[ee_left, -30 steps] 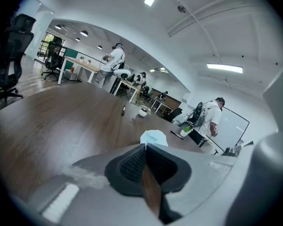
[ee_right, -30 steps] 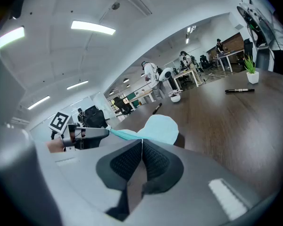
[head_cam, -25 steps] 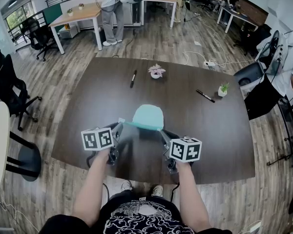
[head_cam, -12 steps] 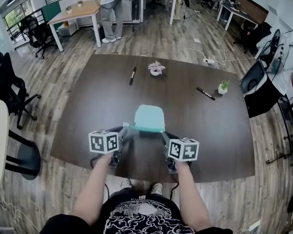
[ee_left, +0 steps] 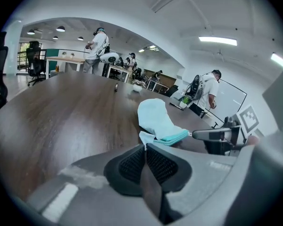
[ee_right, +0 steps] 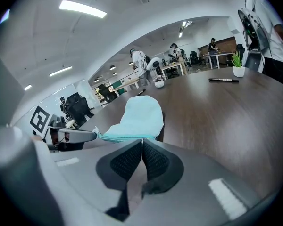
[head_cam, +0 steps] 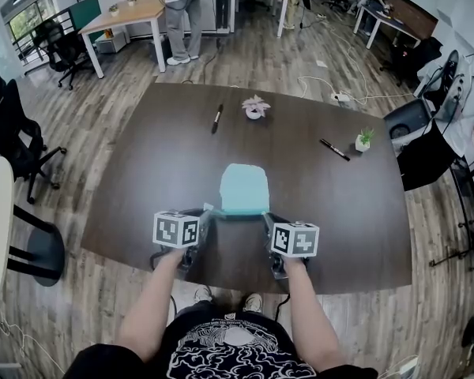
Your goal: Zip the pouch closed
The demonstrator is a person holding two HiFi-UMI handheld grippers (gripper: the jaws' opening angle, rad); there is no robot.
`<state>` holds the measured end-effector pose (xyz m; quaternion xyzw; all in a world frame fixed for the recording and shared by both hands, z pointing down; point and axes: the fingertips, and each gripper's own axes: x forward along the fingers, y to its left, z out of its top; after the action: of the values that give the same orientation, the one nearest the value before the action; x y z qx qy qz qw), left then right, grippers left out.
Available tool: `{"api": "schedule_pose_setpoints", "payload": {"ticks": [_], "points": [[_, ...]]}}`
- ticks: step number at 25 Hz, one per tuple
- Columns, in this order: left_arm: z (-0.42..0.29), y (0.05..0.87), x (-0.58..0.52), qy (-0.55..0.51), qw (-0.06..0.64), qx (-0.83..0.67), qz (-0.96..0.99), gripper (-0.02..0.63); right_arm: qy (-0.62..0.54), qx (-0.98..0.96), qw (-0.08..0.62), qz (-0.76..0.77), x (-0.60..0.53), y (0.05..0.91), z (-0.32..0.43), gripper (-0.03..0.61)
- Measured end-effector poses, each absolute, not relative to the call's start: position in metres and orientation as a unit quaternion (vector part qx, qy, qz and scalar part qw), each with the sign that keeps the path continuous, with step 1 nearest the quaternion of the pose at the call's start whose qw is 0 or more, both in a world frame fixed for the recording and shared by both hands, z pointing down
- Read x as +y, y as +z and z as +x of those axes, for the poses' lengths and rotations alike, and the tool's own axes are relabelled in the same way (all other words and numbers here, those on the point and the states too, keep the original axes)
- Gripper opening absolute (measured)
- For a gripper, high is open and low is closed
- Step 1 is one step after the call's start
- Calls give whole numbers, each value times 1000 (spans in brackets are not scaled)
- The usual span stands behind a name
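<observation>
Pouch (head_cam: 244,188) sinks to table (head_cam: 142,172), mid-frame; left gripper (ee_left: 144,146) and right gripper (ee_right: 142,140) pinch its near corners. We must pull level, taut.

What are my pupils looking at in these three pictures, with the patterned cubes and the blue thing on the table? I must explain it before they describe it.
A person holds a claw in each hand; the patterned cubes are parts of them. One picture comes from a camera on the person's head, looking down; the other two from cameras riding on the claws. On the dark table rest a light blue pouch, two markers and two small potted plants. The left claw and right claw each pinch a near corner of the pouch.
</observation>
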<state>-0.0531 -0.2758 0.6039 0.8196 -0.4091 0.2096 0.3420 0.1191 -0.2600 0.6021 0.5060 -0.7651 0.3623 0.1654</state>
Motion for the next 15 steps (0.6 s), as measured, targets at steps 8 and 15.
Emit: {"api": "schedule_pose_setpoints", "payload": {"ticks": [8, 15], "points": [[-51, 615, -269, 243, 335, -402, 817, 21, 366, -757, 181, 510, -256, 614, 120, 8], [-50, 614, -266, 250, 333, -400, 817, 25, 368, -757, 184, 507, -253, 615, 122, 8]]}}
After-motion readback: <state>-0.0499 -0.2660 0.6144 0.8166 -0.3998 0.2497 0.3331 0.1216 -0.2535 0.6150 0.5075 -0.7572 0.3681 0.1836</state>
